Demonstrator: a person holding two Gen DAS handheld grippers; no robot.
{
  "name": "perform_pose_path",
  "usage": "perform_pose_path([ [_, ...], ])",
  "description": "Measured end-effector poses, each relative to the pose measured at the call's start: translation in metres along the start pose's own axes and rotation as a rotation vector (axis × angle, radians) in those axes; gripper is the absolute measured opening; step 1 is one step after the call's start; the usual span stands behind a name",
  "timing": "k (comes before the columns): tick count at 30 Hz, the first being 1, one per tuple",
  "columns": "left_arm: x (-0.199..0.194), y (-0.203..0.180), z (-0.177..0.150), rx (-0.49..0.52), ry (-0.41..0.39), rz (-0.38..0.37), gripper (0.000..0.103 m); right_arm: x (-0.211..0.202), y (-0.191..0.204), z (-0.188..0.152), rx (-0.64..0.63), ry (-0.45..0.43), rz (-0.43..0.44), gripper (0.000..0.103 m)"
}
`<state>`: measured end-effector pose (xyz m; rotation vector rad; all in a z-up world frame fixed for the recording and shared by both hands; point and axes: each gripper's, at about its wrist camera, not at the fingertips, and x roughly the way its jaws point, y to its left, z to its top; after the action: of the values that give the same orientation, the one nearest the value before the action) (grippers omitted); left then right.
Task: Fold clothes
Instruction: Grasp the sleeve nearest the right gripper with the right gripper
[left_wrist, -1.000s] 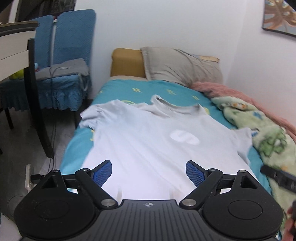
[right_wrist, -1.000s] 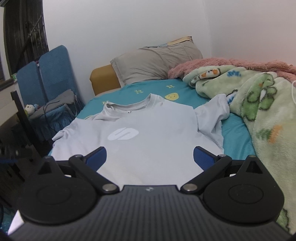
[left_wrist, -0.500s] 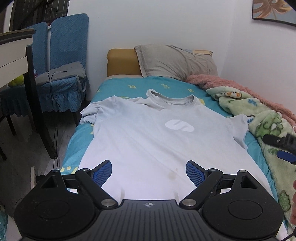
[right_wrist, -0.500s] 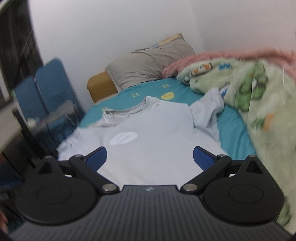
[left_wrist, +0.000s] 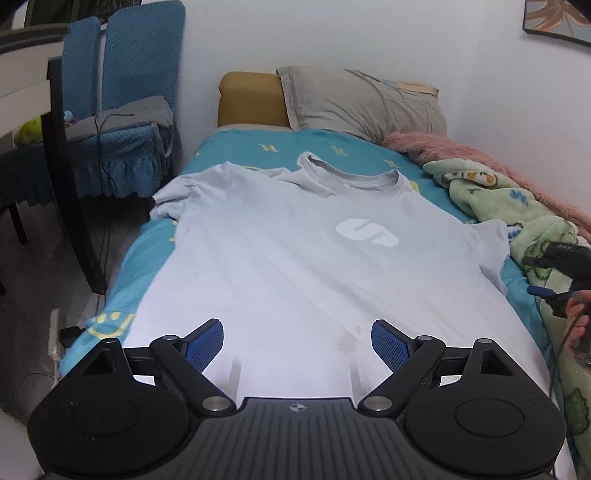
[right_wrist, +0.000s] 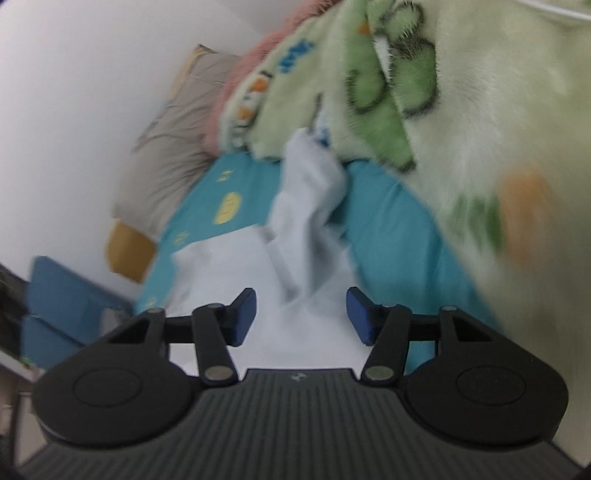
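A pale grey T-shirt (left_wrist: 295, 258) with a white chest logo lies flat, face up, on the teal bed sheet (left_wrist: 236, 151), collar toward the pillows. My left gripper (left_wrist: 297, 341) is open and empty above the shirt's hem. My right gripper (right_wrist: 302, 315) is open and empty, rolled sideways, just short of the shirt's right sleeve (right_wrist: 310, 206); the view is blurred. It also shows at the right edge of the left wrist view (left_wrist: 561, 273), beside that sleeve (left_wrist: 491, 243).
A green fleece blanket (left_wrist: 517, 206) and a pink one (left_wrist: 443, 147) lie along the bed's right side by the wall. Grey pillow (left_wrist: 362, 99) at the head. Blue chairs (left_wrist: 122, 96) and a dark table leg (left_wrist: 70, 184) stand left of the bed.
My right gripper has swung right and rolled over toward the shirt's right sleeve, with jaws a little narrower. My left gripper has drawn back slightly and stayed open.
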<state>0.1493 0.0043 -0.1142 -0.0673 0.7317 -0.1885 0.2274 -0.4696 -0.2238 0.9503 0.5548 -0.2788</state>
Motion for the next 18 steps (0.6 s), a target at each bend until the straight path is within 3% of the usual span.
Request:
perform_pose_path([
  [8,0.042,-0.007,0.003,-0.03,0.048,-0.07,0.089,0.078,-0.009,0.005,-0.037,-0.007,-0.027,0.029],
  [11,0.052,-0.009,0.002,-0.032,0.065,-0.089,0.089,0.087,-0.006,0.007,-0.073,-0.038,-0.008,0.026],
  [12,0.056,-0.009,0.002,-0.032,0.071,-0.094,0.089,0.089,-0.008,0.008,-0.072,-0.041,0.0,0.014],
  [14,0.061,-0.009,0.001,-0.03,0.079,-0.094,0.089,0.088,-0.014,0.009,-0.068,-0.041,-0.004,0.005],
  [18,0.059,-0.009,0.003,-0.03,0.066,-0.099,0.089,0.071,-0.017,0.012,-0.056,-0.067,0.017,0.005],
])
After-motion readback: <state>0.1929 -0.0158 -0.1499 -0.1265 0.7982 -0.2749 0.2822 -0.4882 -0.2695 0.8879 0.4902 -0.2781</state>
